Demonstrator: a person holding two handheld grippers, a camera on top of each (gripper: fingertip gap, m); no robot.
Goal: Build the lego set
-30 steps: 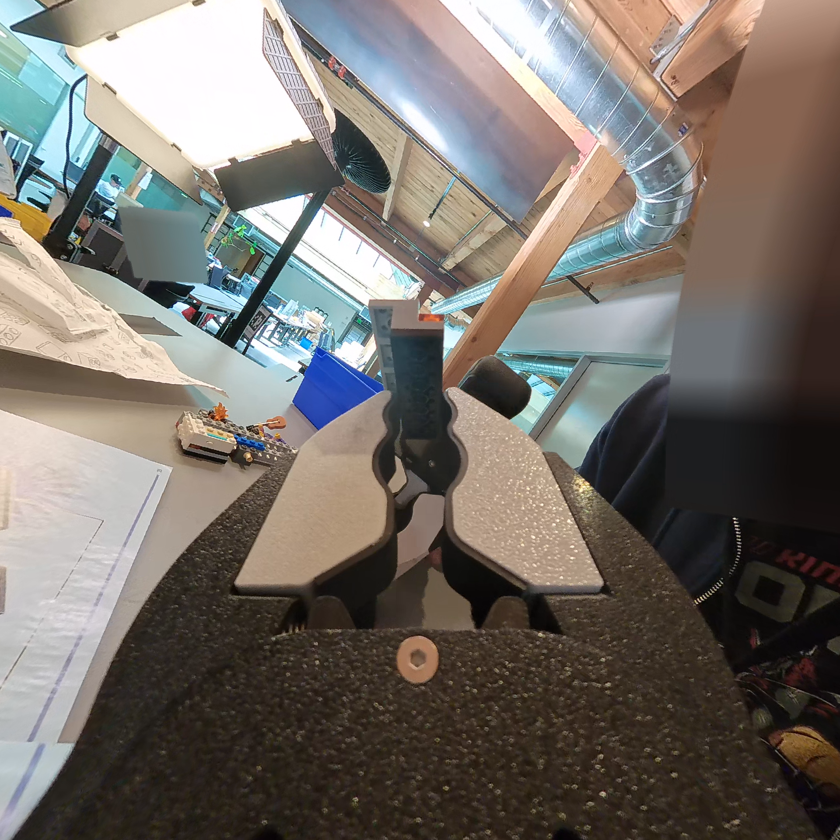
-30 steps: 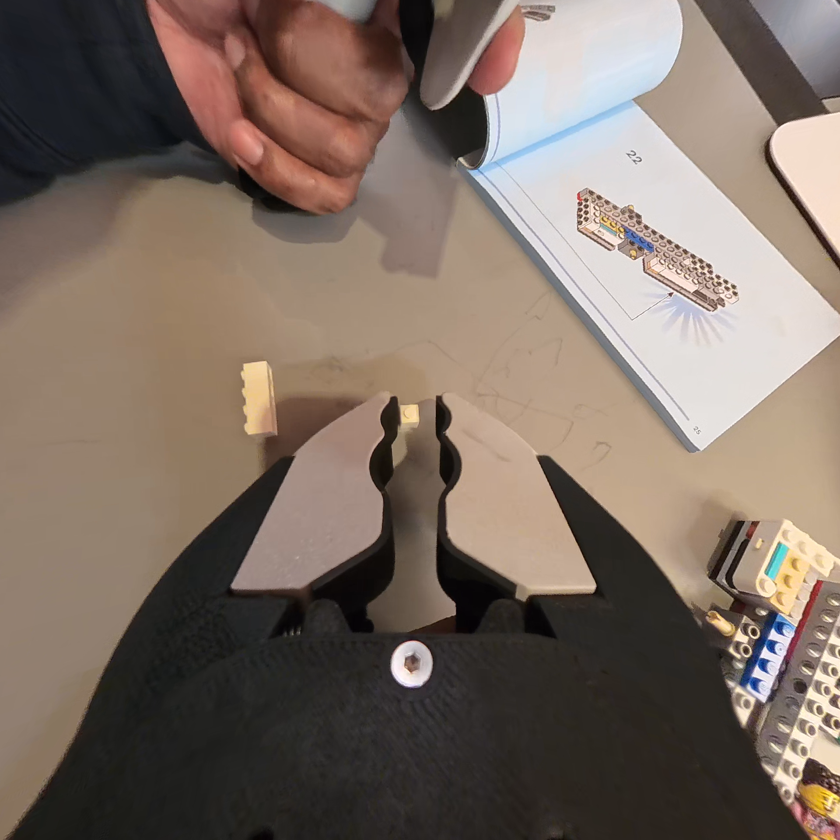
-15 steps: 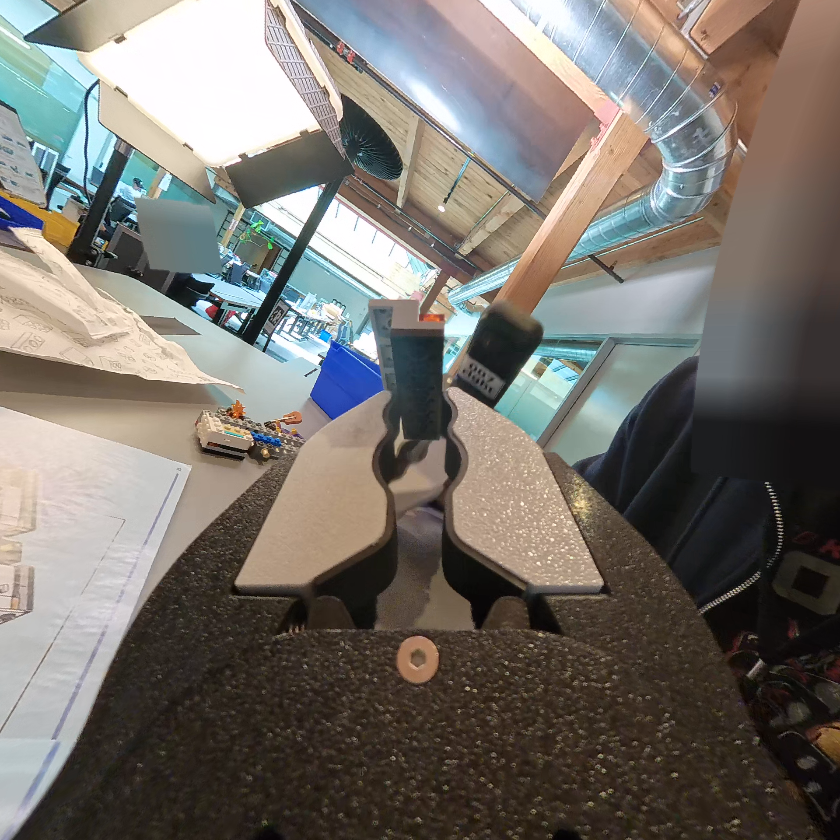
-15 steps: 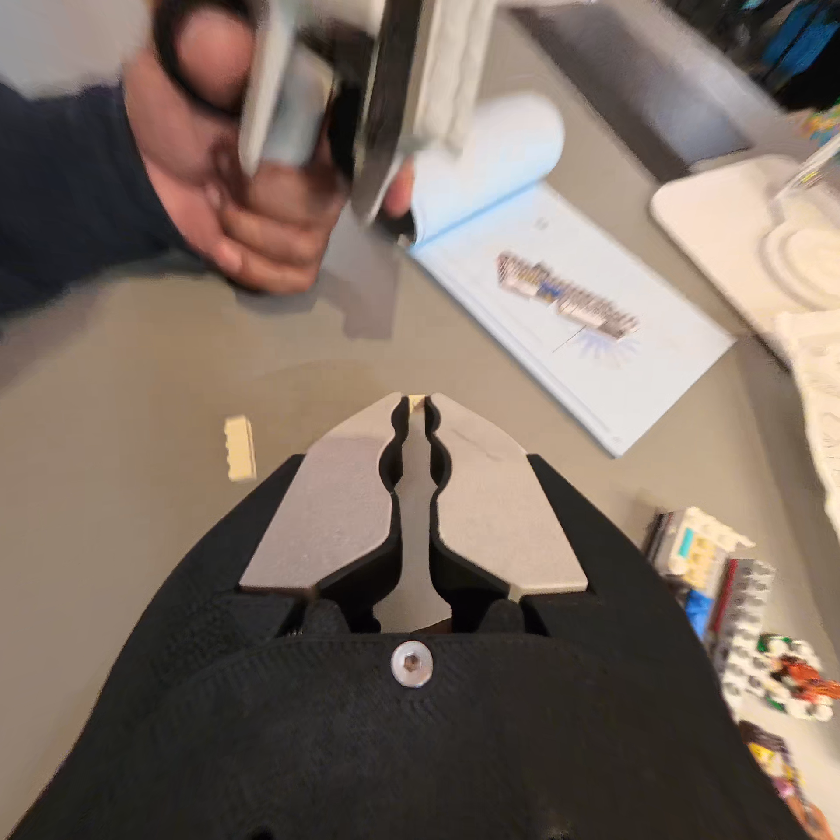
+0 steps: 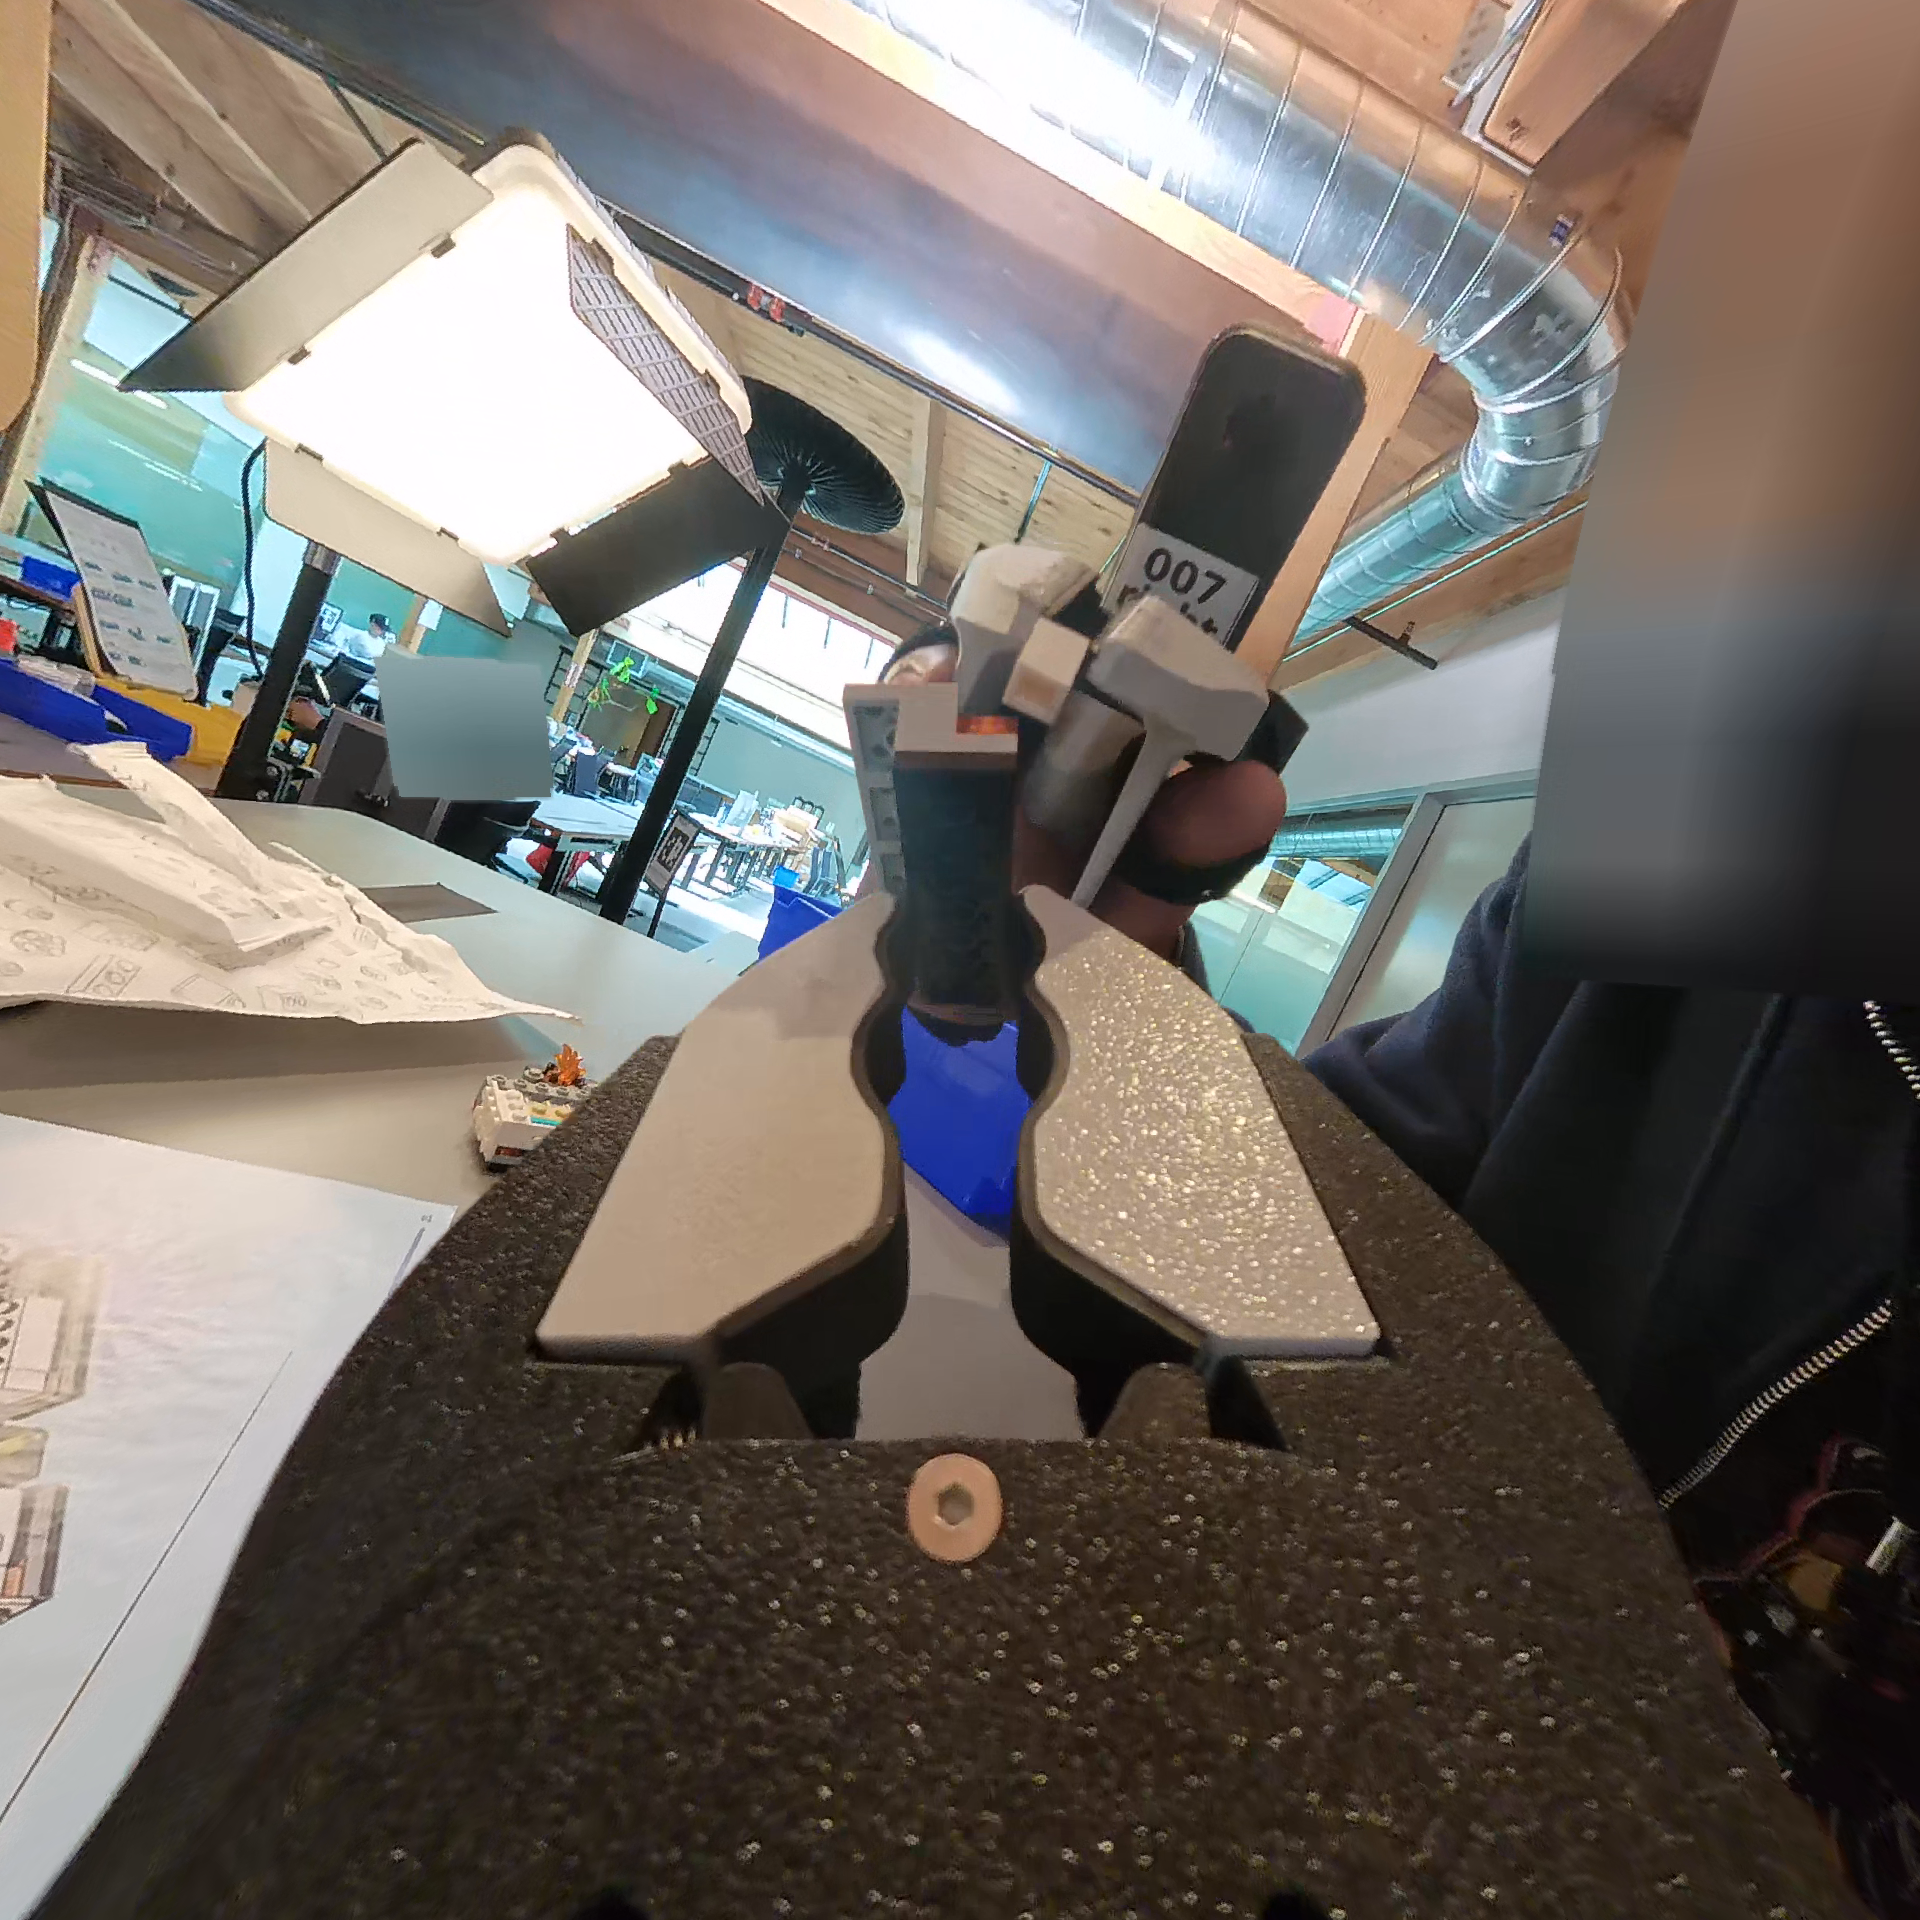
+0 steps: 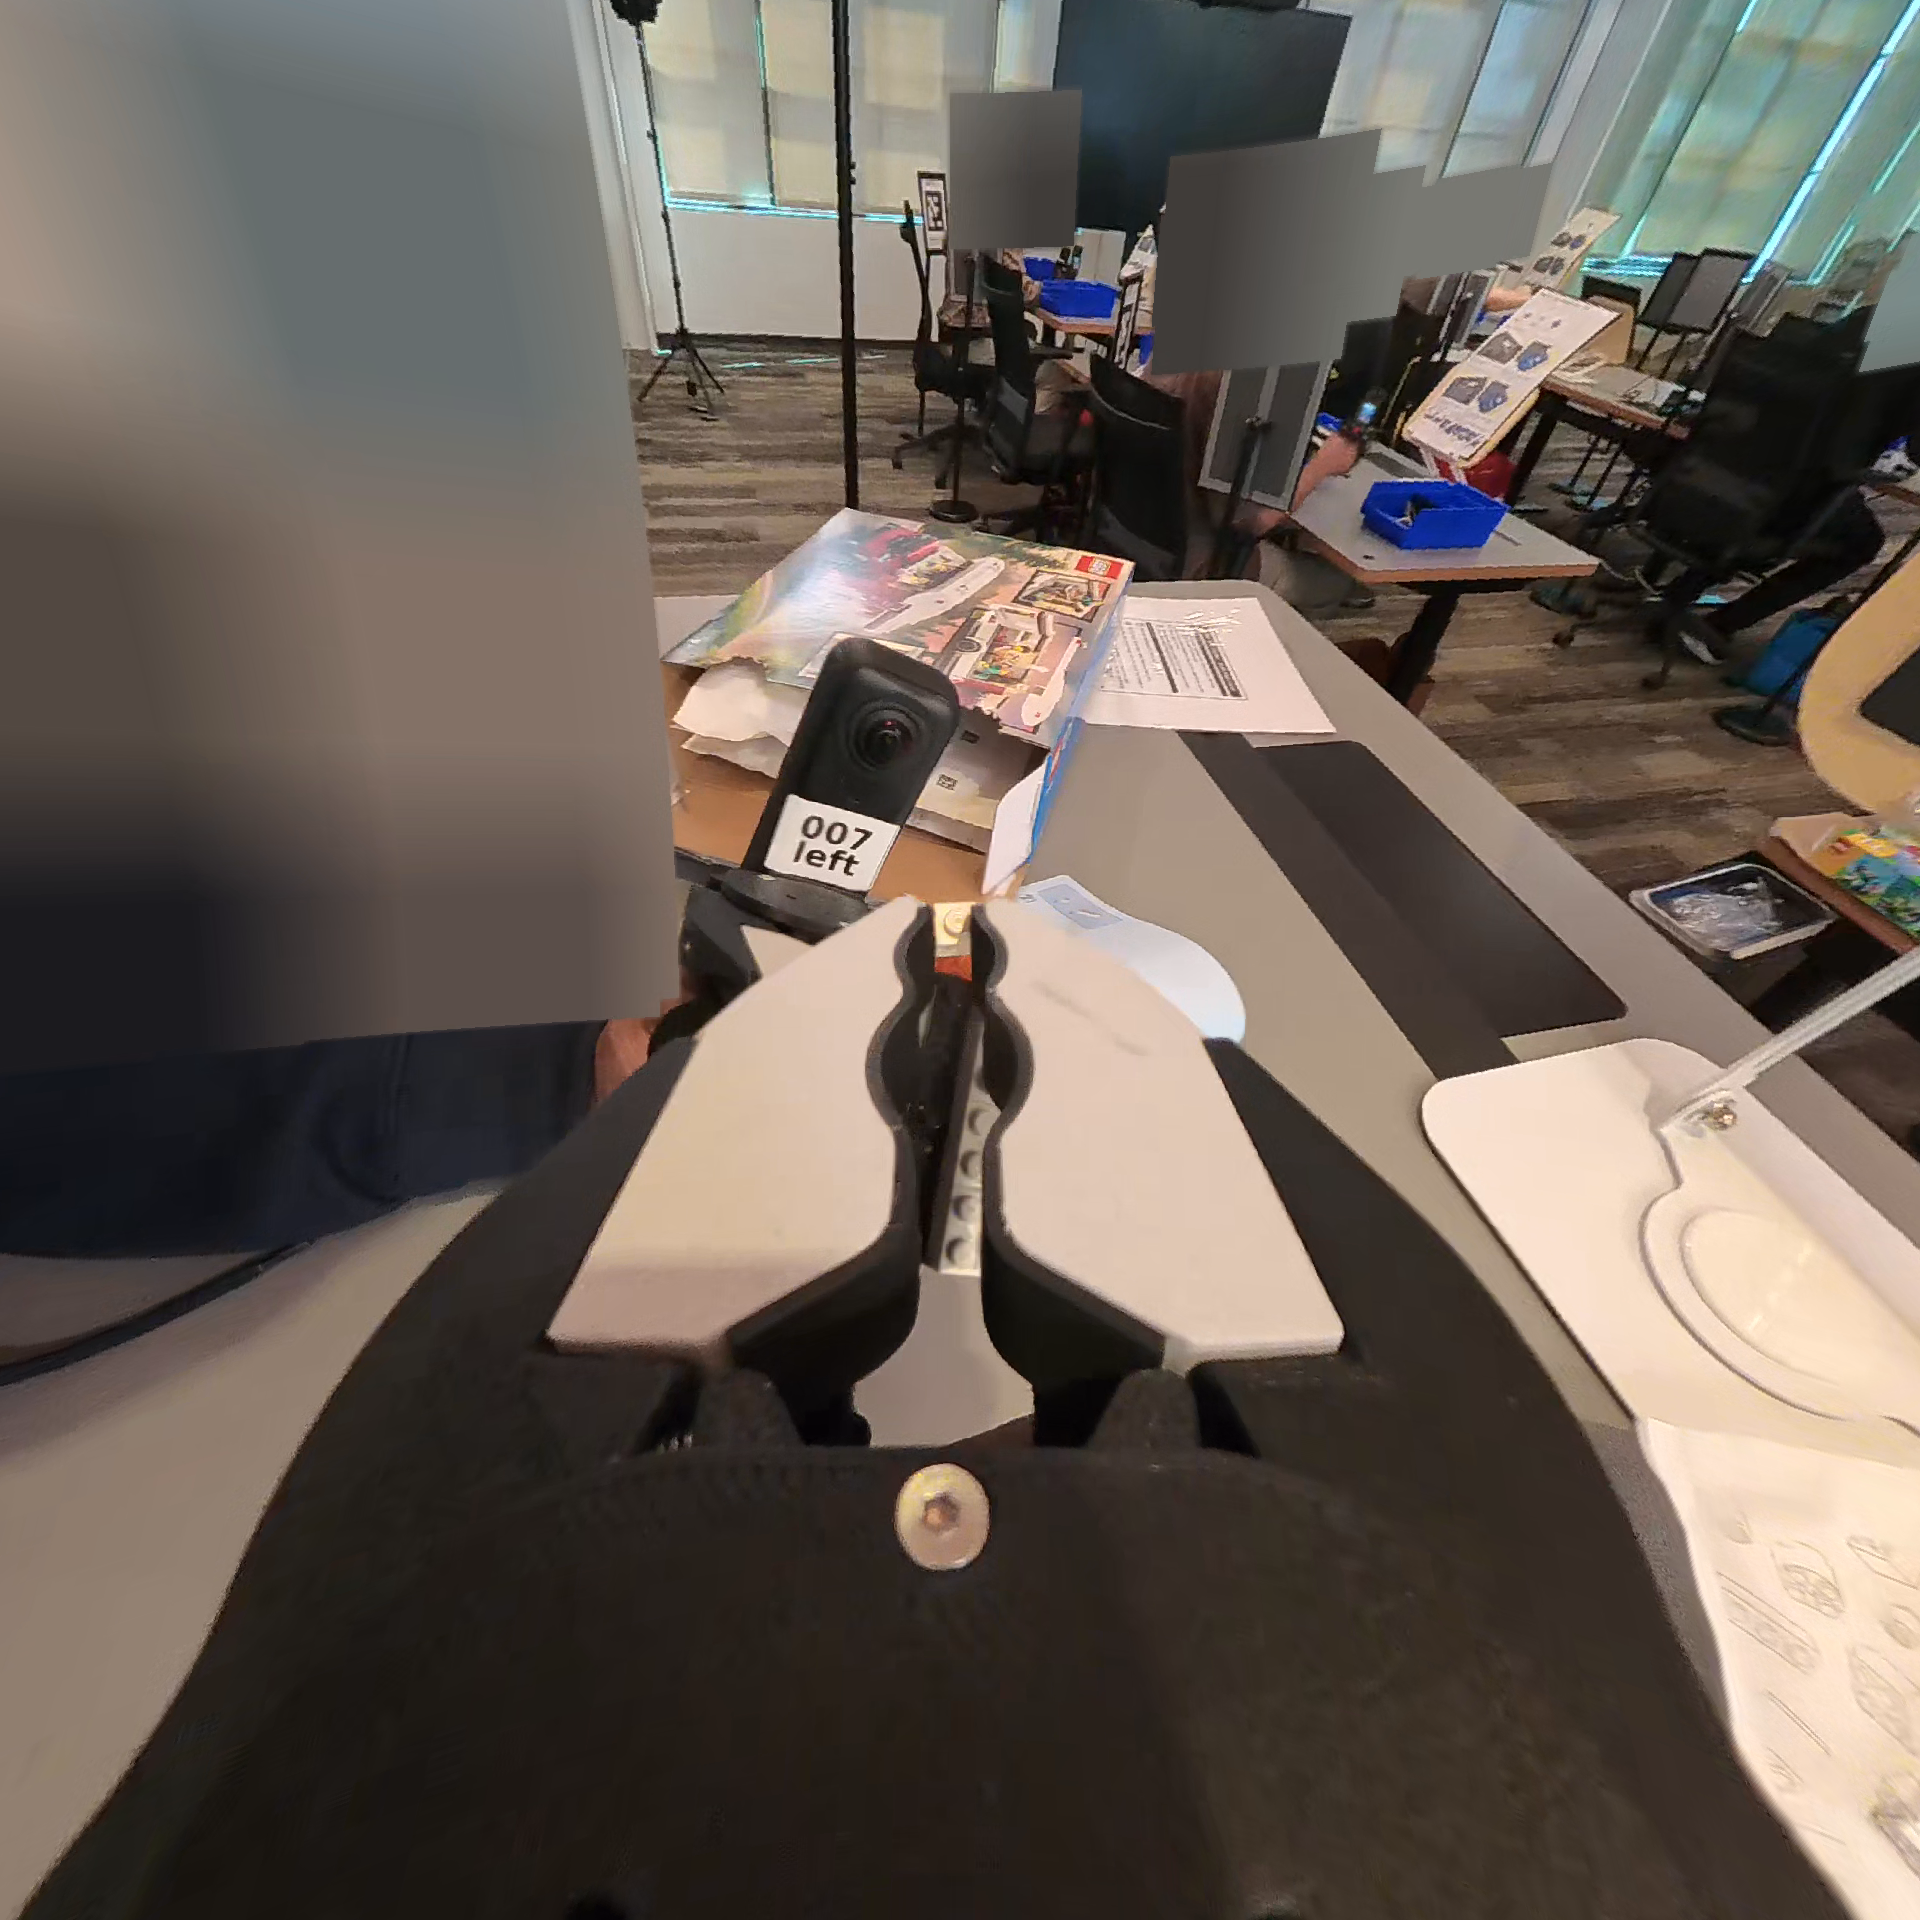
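Note:
My left gripper (image 5: pixel 956 920) is shut on a dark brick assembly (image 5: pixel 951 862) and holds it upright above the table. The assembly has a light grey strip down its left side and a white and orange top (image 5: pixel 935 727). My right gripper (image 6: pixel 951 920) is shut on a small tan brick (image 6: pixel 951 928). In the left wrist view the right gripper (image 5: pixel 1049 670) holds that tan brick (image 5: pixel 1049 665) right at the assembly's top end. In the right wrist view the assembly (image 6: pixel 966 1164) runs below, between my right fingers. The left gripper's camera (image 6: pixel 862 769) faces me.
A small brick model (image 5: pixel 525 1107), an open instruction booklet (image 5: pixel 156 1299), a crumpled printed sheet (image 5: pixel 208 935) and a blue bin (image 5: pixel 956 1122) are on or beyond the grey table. A set box (image 6: pixel 935 623) and a white lamp base (image 6: pixel 1662 1195) lie ahead and to the right. My hands' fingertips stand some 5 cm from each other.
My right gripper shut on the small tan brick on the table, lifted it and carried it up to the top of the assembly. My left gripper kept its hold on the assembly.

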